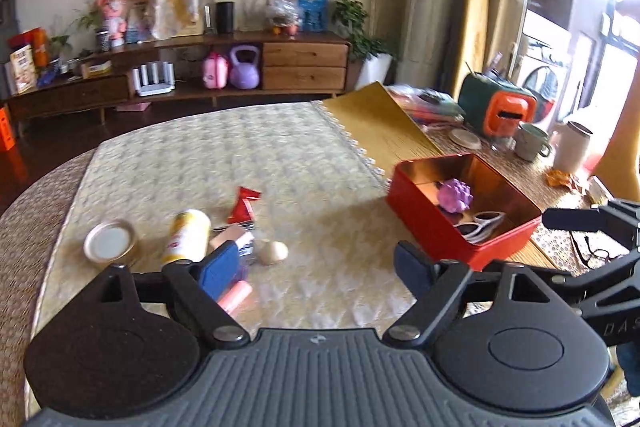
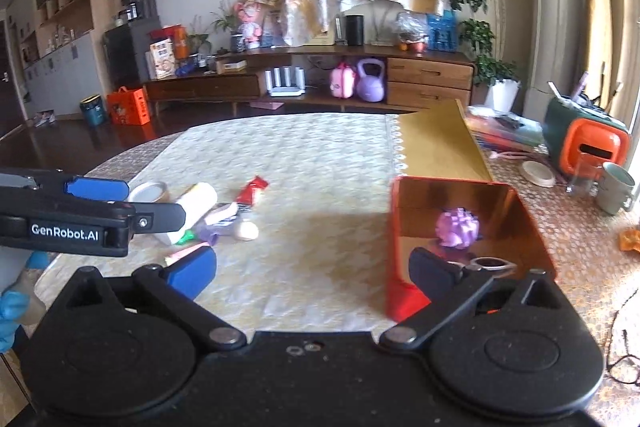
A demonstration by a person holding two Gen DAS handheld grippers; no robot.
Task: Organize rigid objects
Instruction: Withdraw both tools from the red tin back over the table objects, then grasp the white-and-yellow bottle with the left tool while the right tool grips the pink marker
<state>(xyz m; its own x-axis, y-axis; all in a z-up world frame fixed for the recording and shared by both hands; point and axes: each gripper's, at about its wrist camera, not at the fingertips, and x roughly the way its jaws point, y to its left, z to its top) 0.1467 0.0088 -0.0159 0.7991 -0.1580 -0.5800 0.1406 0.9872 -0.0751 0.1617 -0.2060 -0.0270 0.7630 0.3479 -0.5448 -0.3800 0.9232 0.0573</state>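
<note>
Left gripper (image 1: 316,269) and right gripper (image 2: 312,273) both stand spread, nothing between their pads. On the quilted cream tabletop (image 1: 224,163), the open red metal tin (image 1: 424,223) holds a purple knobbly ball (image 1: 455,195) and white-framed sunglasses (image 1: 482,225).

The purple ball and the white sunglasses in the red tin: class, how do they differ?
The purple ball is rounded and bumpy; the white sunglasses are flat with dark lenses. The ball lies farther back, the sunglasses nearer the front wall. Both rest inside the red tin.

Daylight from right, perhaps motion-blurred, fisheye-bent edges, soft shadows
</note>
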